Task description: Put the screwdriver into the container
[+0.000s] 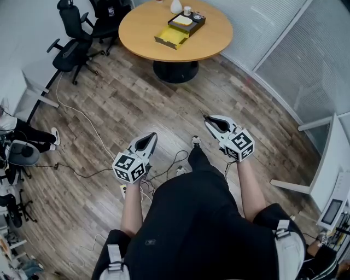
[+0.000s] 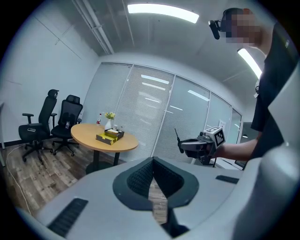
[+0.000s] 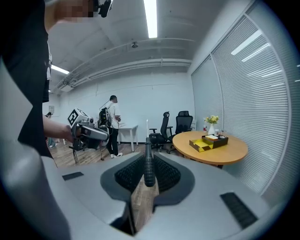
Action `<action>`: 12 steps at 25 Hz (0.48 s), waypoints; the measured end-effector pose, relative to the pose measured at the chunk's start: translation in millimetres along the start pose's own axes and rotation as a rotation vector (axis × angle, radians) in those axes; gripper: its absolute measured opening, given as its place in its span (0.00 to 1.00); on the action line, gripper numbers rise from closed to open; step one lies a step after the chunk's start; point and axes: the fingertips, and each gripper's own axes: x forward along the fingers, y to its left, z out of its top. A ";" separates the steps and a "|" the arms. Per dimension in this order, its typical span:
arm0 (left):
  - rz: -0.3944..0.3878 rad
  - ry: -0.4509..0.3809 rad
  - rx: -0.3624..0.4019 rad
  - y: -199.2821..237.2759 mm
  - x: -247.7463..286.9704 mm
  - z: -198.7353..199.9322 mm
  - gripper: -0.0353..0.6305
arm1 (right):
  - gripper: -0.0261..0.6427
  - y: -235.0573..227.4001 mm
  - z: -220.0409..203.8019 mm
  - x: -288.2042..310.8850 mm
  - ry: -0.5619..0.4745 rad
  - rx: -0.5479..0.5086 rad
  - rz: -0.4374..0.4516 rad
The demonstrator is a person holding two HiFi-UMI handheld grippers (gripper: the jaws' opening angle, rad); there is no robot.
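Observation:
My right gripper (image 1: 211,122) is shut on the black handle of the screwdriver (image 3: 148,165), and the thin shaft sticks out ahead of the jaws. My left gripper (image 1: 151,137) is held level beside it at waist height, shut, with nothing between its pads. The container (image 1: 179,27) is a yellow and black tray on the round wooden table (image 1: 142,33), some way ahead across the floor. The container also shows in the left gripper view (image 2: 110,136) and in the right gripper view (image 3: 208,141). Both grippers hang over bare wooden floor, well short of the table.
Two black office chairs (image 1: 74,33) stand left of the table. A white vase (image 1: 175,6) and small cups sit behind the tray. Cables (image 1: 82,117) trail over the floor on the left. Glass walls with blinds (image 1: 284,49) close the right side. A person (image 3: 113,124) stands by a white desk.

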 end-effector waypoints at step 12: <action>0.019 -0.003 -0.014 9.9 -1.7 -1.5 0.06 | 0.12 -4.6 -2.2 8.5 0.008 0.011 0.001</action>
